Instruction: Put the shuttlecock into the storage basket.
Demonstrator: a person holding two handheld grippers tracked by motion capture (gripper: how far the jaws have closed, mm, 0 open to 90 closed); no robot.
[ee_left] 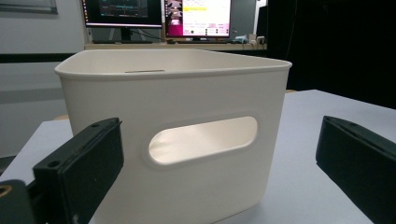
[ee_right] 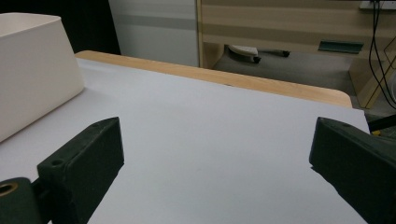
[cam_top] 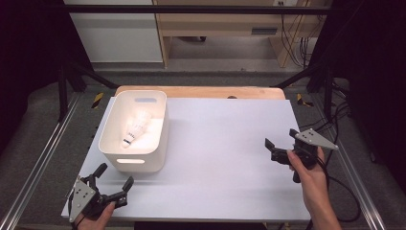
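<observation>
Two hand-held grippers (cam_top: 115, 179) (cam_top: 277, 145), one bin (cam_top: 158, 143), one shuttlecock (cam_top: 135, 127)

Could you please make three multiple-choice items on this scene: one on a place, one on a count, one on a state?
1. Where does the shuttlecock lie?
A. inside the white bin
B. on the bare table sheet
C. between the jaws of the right gripper

2. How many shuttlecocks lie in the bin?
A. none
B. one
C. three

3. How do the jaws of the left gripper stand?
A. shut on the bin's rim
B. shut with nothing between them
C. open, with nothing between them

Key: 1 A, the high view shows it on the bin's floor; 2 B, a single one can be seen there; 3 C, the left gripper view shows both jaws wide apart before the bin's handle slot.
</observation>
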